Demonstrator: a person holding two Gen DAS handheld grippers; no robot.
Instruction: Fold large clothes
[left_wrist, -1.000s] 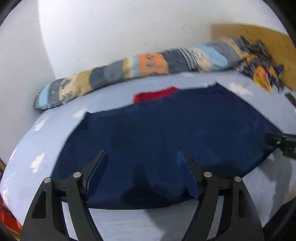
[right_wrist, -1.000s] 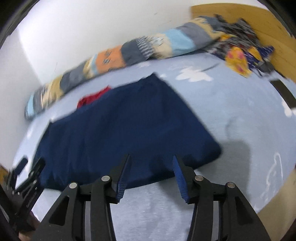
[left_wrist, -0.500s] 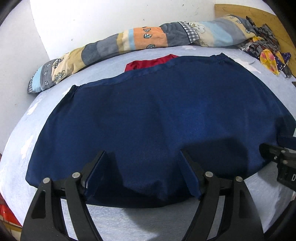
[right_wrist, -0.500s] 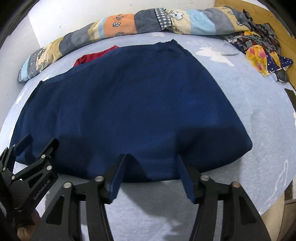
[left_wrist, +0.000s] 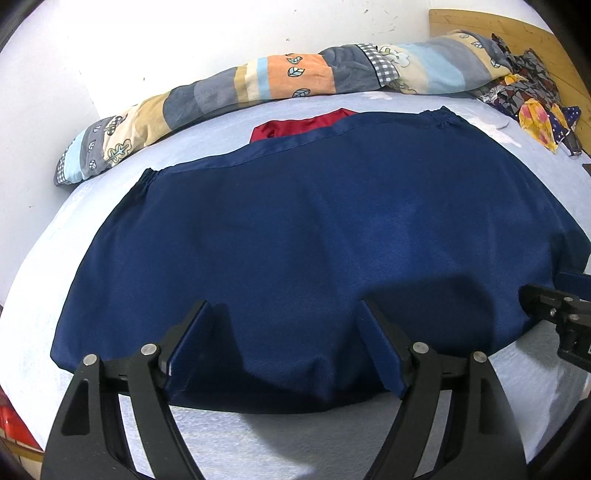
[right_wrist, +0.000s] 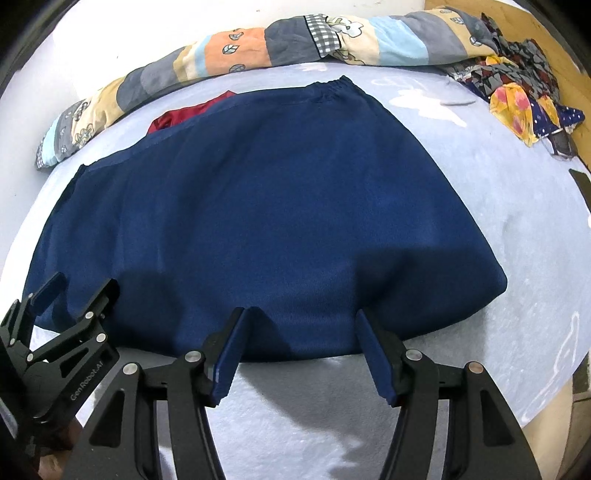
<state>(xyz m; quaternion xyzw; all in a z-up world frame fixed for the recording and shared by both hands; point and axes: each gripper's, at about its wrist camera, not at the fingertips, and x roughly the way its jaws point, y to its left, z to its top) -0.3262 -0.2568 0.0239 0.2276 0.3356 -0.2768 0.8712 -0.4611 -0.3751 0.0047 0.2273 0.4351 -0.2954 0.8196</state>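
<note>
Two tools are hanging over the near edge of the navy garment, which is lying spread flat on the pale blue bed, its elastic waistband running along the far side. You are holding the left tool with its jaws spread wide; its blue pads are straddling the near hem, with cloth showing between them, yet nothing is being pinched. You are holding the right tool further along the same hem to the right, near the garment's right corner. Its jaws have just been opening and are now standing apart, with the hem's edge lying between the fingertips and no pad pressing on it. Whether either tool's tips are touching the fabric cannot be told.

A red cloth is peeking out from under the waistband on the far side. Beyond it, a rolled patchwork quilt is stretching along the white wall. At the far right, a heap of patterned clothes is sitting beside the wooden headboard, well apart from the navy garment.
</note>
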